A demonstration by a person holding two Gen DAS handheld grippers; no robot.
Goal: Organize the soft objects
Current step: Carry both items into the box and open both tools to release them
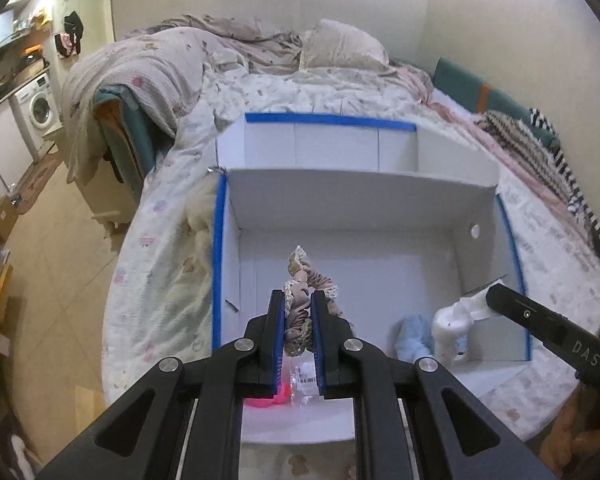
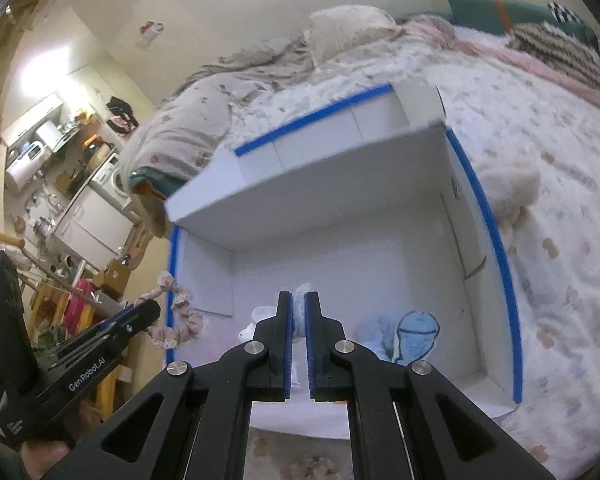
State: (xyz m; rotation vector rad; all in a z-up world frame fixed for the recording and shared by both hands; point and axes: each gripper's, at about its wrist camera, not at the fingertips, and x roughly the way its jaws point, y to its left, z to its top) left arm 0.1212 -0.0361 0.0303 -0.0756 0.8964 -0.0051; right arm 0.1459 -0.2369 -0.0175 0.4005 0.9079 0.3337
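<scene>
From the left, the left gripper (image 1: pixel 297 312) clamps a beige scrunchie (image 1: pixel 306 300) above the white box (image 1: pixel 360 200); I'd lower it well inside before letting go. From the right, the right gripper (image 2: pixel 299 316) pinches something pale over the box, mostly hidden between its fingers.

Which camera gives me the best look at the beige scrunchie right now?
The left wrist view: the scrunchie sits centred, clamped in the left hand-held gripper. The right wrist view shows it small at the left edge, partly hidden by that gripper.
</scene>
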